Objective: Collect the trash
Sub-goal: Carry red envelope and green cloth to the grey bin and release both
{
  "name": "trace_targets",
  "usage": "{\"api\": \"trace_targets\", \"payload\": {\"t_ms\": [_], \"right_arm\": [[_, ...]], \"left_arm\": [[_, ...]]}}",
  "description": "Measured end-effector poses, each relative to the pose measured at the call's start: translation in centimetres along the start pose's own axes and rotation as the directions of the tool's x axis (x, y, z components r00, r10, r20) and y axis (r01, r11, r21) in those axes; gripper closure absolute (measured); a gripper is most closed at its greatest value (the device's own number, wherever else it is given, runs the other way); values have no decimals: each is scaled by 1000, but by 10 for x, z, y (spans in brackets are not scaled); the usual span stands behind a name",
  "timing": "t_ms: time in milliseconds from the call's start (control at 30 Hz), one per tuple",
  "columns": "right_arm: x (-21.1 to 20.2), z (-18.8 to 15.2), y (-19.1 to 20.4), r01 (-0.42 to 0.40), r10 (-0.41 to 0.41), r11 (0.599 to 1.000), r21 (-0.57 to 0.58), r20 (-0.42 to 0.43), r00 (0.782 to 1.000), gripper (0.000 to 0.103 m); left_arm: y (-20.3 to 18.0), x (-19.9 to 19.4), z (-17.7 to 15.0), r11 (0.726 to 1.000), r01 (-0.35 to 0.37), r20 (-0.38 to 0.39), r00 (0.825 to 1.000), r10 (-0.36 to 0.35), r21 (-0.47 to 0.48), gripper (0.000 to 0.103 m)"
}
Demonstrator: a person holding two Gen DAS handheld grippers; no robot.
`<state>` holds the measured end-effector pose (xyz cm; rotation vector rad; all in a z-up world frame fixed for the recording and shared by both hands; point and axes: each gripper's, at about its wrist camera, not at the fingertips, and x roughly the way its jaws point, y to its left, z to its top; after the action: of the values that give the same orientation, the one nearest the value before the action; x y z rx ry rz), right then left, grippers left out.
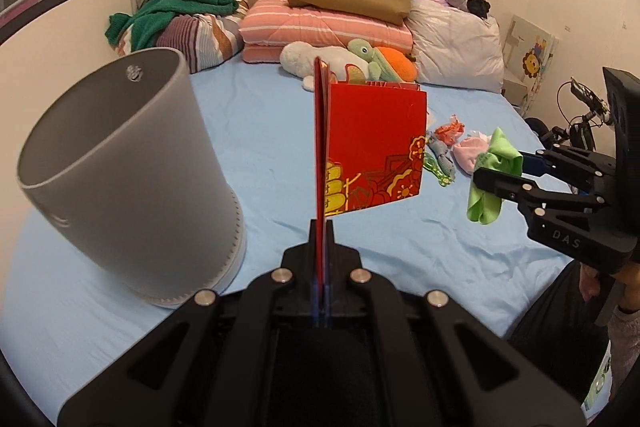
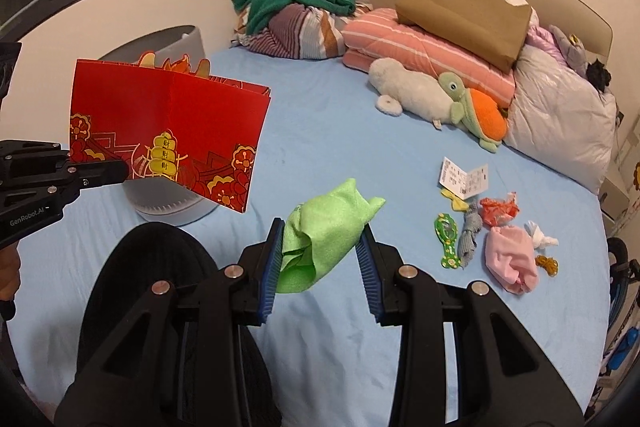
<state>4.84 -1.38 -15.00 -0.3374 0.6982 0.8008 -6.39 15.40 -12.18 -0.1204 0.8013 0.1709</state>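
Note:
My left gripper (image 1: 320, 227) is shut on a red paper card with gold print (image 1: 372, 147) and holds it upright above the blue bed sheet, just right of a grey bin (image 1: 120, 163). The card (image 2: 168, 131) also shows in the right wrist view, in front of the bin (image 2: 176, 43). My right gripper (image 2: 320, 251) holds a crumpled green cloth (image 2: 320, 227) between its blue pads, above the sheet. In the left wrist view that cloth (image 1: 492, 179) hangs from the right gripper (image 1: 496, 171) at right.
A cluster of small trash lies on the sheet at right: a pink cloth (image 2: 510, 259), a red wrapper (image 2: 498, 211), a green toy mirror (image 2: 448, 239), a paper tag (image 2: 464, 179). Plush toys (image 2: 440, 103), folded bedding and a brown bag (image 2: 464, 15) fill the head of the bed.

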Motion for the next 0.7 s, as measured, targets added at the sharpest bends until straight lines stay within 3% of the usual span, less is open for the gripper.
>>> {"api": "trace_targets", "payload": {"t_ms": [300, 533, 700], "right_arm": [[-16, 62, 79, -129, 139, 983, -132, 68, 988, 69], [-7, 114, 132, -200, 223, 958, -207, 95, 970, 69], [5, 153, 154, -221, 250, 949, -226, 107, 962, 69]], "left_arm": [[72, -75, 9, 987, -129, 85, 987, 137, -91, 101], [131, -102, 25, 960, -213, 115, 965, 236, -182, 101], [158, -106, 40, 949, -238, 128, 955, 267, -205, 101]]}}
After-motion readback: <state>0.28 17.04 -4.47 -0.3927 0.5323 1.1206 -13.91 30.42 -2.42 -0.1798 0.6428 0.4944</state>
